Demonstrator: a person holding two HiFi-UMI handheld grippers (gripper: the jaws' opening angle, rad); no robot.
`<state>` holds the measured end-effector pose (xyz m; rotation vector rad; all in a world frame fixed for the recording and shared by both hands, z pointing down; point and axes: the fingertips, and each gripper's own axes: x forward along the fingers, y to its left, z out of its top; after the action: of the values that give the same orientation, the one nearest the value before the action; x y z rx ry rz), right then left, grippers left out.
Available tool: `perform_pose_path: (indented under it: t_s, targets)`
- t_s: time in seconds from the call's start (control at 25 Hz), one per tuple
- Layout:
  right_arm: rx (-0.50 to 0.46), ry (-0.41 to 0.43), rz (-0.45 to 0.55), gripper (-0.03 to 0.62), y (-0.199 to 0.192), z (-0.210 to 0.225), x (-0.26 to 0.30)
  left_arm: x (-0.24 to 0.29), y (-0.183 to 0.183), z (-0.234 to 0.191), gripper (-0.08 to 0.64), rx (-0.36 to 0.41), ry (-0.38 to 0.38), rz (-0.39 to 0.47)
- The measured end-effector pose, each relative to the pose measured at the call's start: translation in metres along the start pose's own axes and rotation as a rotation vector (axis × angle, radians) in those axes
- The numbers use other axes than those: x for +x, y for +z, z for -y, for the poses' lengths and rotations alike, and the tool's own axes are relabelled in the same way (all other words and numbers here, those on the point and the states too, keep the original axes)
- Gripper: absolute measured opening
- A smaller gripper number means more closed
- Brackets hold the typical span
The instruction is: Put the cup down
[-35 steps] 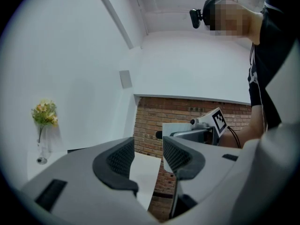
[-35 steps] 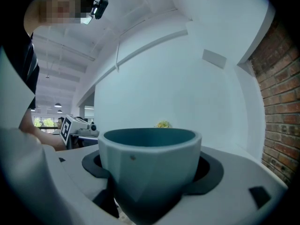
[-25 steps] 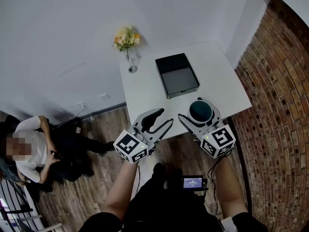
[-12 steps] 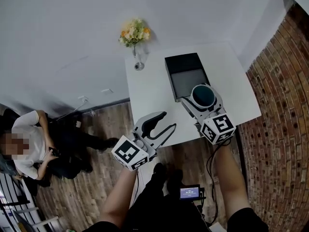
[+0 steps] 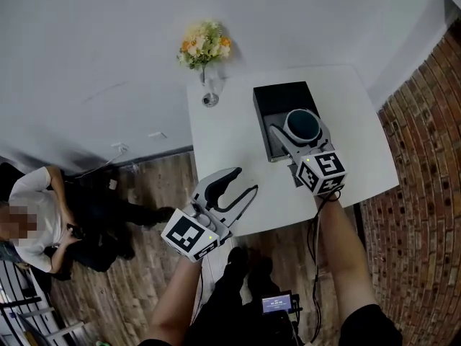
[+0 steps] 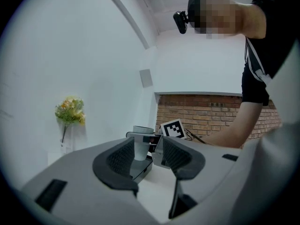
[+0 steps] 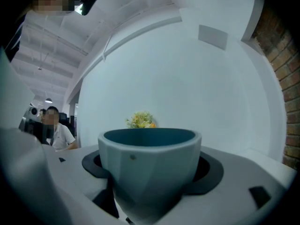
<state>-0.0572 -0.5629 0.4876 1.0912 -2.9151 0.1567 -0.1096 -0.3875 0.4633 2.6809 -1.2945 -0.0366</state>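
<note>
White table point(image 5: 230, 143): right tool point(image 5: 297, 130) pinches cup point(image 7: 149, 168) over black tray point(image 5: 277, 101); left tool point(image 5: 243, 181) spread at table front edge.

A white worktop point(image 5: 230, 135) at upper centre carries a black box point(image 5: 277, 99) and a glass vase point(image 5: 209, 96) of flowers point(image 5: 204, 43). A person point(image 5: 43, 207) sits at lower left; a brick wall point(image 5: 425, 179) fills the right.

The cup point(image 5: 302, 125) hides part of the black tray point(image 5: 276, 96).
</note>
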Motion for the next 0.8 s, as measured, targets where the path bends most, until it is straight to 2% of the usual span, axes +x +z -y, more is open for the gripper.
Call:
perform_pose_path:
  t_s: [0.36,0.8]
  targets:
    - [-0.02,-0.017,-0.016,0.419,-0.022,0.031,0.066,0.007,-0.015,-0.034,0.184,-0.014,0.026,0.009]
    - [-0.012,-0.092,-0.029,0.419,-0.045,0.07,0.119,0.002,-0.033,-0.052,0.184,-0.035,0.032,0.003]
